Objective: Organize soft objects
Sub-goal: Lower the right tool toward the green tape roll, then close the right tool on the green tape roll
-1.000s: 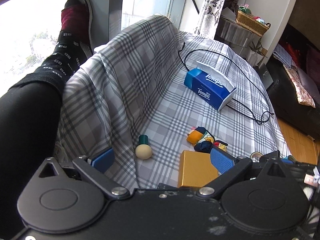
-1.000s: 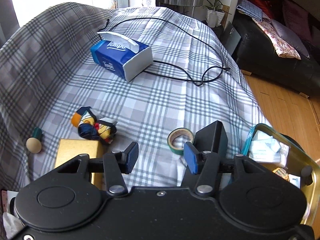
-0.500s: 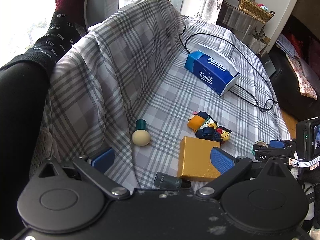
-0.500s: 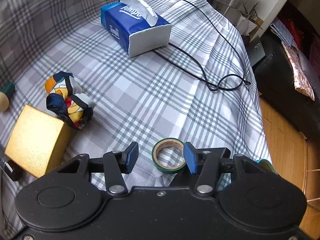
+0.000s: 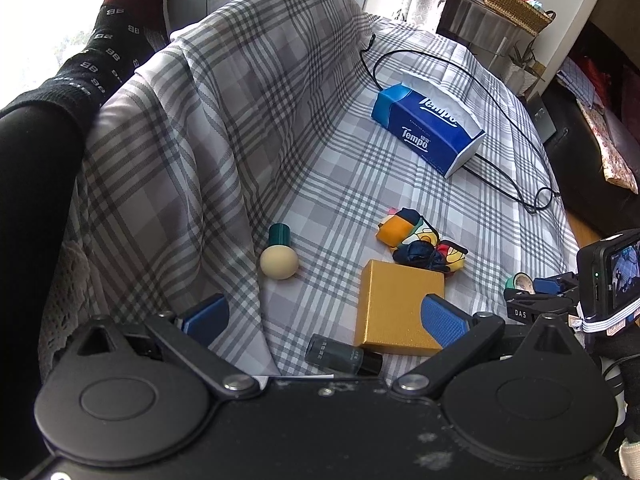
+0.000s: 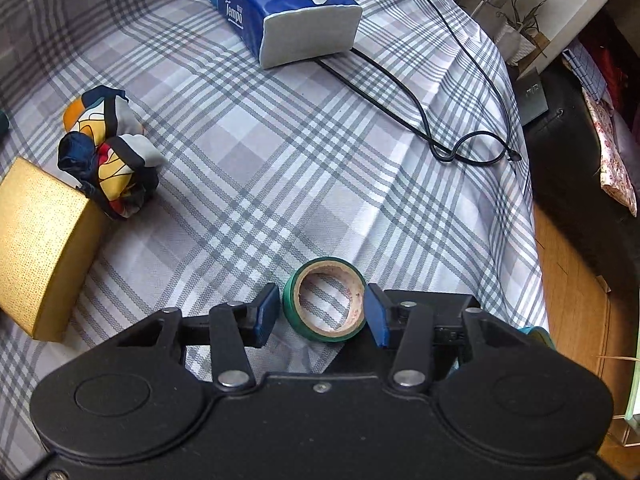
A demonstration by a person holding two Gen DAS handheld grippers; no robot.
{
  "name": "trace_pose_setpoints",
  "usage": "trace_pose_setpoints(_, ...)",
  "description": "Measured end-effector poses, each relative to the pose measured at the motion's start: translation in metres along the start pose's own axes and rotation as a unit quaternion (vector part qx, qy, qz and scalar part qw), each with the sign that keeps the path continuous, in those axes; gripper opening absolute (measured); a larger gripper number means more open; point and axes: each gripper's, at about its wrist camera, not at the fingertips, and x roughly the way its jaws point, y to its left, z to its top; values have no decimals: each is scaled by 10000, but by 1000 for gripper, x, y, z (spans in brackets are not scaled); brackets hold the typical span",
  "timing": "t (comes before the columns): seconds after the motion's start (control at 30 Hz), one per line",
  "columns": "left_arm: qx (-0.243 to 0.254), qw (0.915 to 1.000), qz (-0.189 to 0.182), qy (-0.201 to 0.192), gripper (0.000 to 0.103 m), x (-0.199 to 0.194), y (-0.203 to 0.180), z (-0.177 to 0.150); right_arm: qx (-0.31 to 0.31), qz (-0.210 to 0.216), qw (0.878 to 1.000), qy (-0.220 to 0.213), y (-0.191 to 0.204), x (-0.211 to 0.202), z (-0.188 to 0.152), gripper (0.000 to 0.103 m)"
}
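Observation:
A green tape roll (image 6: 325, 300) lies flat on the plaid cloth (image 6: 280, 168), right between the pads of my right gripper (image 6: 320, 313). The jaws are closing on it: the right pad meets the roll and a thin gap shows at the left pad. A knotted colourful scarf (image 6: 108, 156) (image 5: 424, 244) rests against a gold box (image 6: 40, 248) (image 5: 400, 306). Farther back stands a blue tissue pack (image 6: 280, 12) (image 5: 428, 128). My left gripper (image 5: 326, 318) hangs open over the cloth near the gold box, holding nothing. In the left wrist view the right gripper (image 5: 536, 288) sits at the right edge.
A beige ball-topped bottle with a green cap (image 5: 279, 258) and a dark small bottle (image 5: 342, 356) lie near the left gripper. A black cable (image 6: 440, 132) loops behind the tissue pack. A person's leg in a black sock (image 5: 60, 92) is at left. The cloth's edge drops to a wooden floor (image 6: 572, 300).
My right gripper has sunk and rolled over the tape roll, and its jaws have narrowed around it. The left gripper dipped a little, bringing the dark small bottle into view.

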Motion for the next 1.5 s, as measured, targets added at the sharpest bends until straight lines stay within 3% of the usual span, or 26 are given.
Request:
trace_pose_setpoints(0.07,-24,10000,-8,19,102,1,1,0,80,237,9997,17,-1,-3,1,20)
trace_pose_setpoints(0.2,-58,10000,-20,42,102,1,1,0,270,349,9989,-147,1,-12,-1,20)
trace_pose_setpoints(0.23,-60,10000,-44,37,102,0,1,0,280,302,9990,-199,1,-14,-1,21)
trace_pose_setpoints(0.4,-66,9999,-154,15,102,-3,1,0,372,240,9989,-138,-11,-15,6,50)
trace_pose_setpoints(0.6,-169,9997,-183,19,102,-4,5,1,455,501,9973,280,-22,5,11,50)
trace_pose_setpoints(0.87,-183,9996,-192,45,102,-3,4,0,222,339,9986,335,-22,15,15,52)
trace_pose_setpoints(1.13,-185,9996,-201,55,102,-2,4,0,200,512,9979,342,-20,6,17,52)
trace_pose_setpoints(1.33,-188,9995,-246,50,102,-4,4,0,-104,287,9989,355,-14,5,15,52)
trace_pose_setpoints(1.5,-209,9995,-248,57,102,-4,5,-1,9,468,9976,509,-18,15,17,52)
